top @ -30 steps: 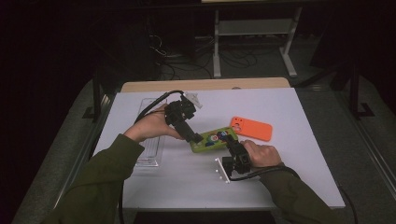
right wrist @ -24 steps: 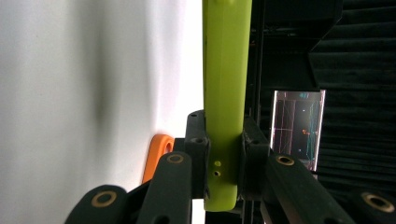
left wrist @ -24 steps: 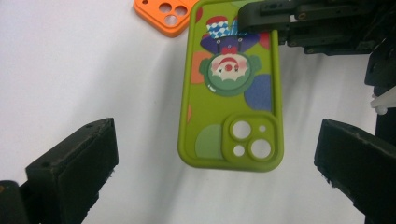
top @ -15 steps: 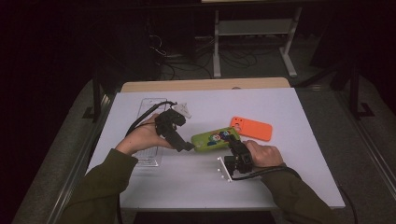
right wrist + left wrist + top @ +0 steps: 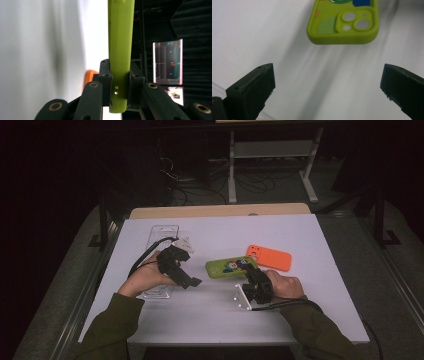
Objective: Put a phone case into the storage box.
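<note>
A lime-green phone case [image 5: 227, 268] with a cartoon print and camera cut-outs [image 5: 343, 22] is held just above the white table. My right gripper [image 5: 251, 272] is shut on its right end, the pads pinching the case's thin edge [image 5: 120, 50] from both sides. My left gripper [image 5: 187, 277] hovers left of the case, apart from it. Its jaws stand wide open [image 5: 328, 72] with only bare table between them, and the case's camera end lies ahead of them.
An orange phone case [image 5: 269, 258] lies flat just beyond the right hand. A clear plastic tray [image 5: 162, 235] sits at the far left, and another clear piece [image 5: 155, 293] lies under the left hand. Dark floor, cables and a rack stand past the table's far edge.
My left gripper has drawn back from the green case's left end, moving left, down and toward the person. The right gripper and the case have stayed put.
</note>
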`<action>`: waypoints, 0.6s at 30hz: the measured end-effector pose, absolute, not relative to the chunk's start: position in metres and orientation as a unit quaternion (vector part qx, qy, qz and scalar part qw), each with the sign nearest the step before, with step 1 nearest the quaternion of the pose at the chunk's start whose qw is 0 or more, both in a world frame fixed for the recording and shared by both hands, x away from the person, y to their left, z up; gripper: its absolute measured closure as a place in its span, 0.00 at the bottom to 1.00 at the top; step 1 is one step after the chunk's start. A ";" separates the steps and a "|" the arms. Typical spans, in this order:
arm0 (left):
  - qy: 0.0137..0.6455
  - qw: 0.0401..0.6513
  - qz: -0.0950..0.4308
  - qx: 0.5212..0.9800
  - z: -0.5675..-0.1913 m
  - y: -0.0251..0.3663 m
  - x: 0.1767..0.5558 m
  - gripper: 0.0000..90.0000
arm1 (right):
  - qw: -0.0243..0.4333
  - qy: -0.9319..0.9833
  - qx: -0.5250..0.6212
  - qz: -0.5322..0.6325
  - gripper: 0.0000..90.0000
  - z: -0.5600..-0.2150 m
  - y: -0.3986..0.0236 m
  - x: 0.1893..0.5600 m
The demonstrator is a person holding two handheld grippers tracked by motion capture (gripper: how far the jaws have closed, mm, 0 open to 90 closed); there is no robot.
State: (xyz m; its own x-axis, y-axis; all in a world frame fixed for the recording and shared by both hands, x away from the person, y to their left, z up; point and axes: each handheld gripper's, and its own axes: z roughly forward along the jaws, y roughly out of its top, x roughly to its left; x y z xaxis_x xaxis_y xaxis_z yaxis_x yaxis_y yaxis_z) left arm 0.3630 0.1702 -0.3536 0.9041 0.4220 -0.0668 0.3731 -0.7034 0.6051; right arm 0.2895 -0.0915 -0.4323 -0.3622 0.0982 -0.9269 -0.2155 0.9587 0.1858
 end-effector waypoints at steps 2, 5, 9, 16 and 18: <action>0.221 0.330 0.031 0.917 -0.354 0.173 0.363 0.00 | 0.554 0.819 -0.021 0.148 0.85 -0.431 -0.093 0.290; 0.232 0.331 0.033 0.914 -0.357 0.175 0.364 0.00 | 0.551 0.819 -0.009 0.161 0.85 -0.428 -0.095 0.292; 0.228 0.335 0.034 0.914 -0.359 0.176 0.364 0.00 | 0.535 0.826 0.018 0.178 0.85 -0.425 -0.096 0.293; 0.229 0.327 0.035 0.916 -0.363 0.172 0.364 0.00 | 0.499 0.835 0.080 0.218 0.85 -0.419 -0.102 0.297; 0.234 0.328 0.036 0.915 -0.364 0.171 0.364 0.00 | 0.486 0.840 0.084 0.226 0.85 -0.417 -0.105 0.300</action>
State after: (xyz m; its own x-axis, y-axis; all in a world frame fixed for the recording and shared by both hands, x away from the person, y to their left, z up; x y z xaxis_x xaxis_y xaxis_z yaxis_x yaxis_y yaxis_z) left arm 0.3640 0.1709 -0.3640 0.8883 0.4509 -0.0870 0.4036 -0.6761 0.6164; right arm 0.2995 -0.1047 -0.4169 -0.5134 0.3616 -0.7783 -0.0787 0.8832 0.4623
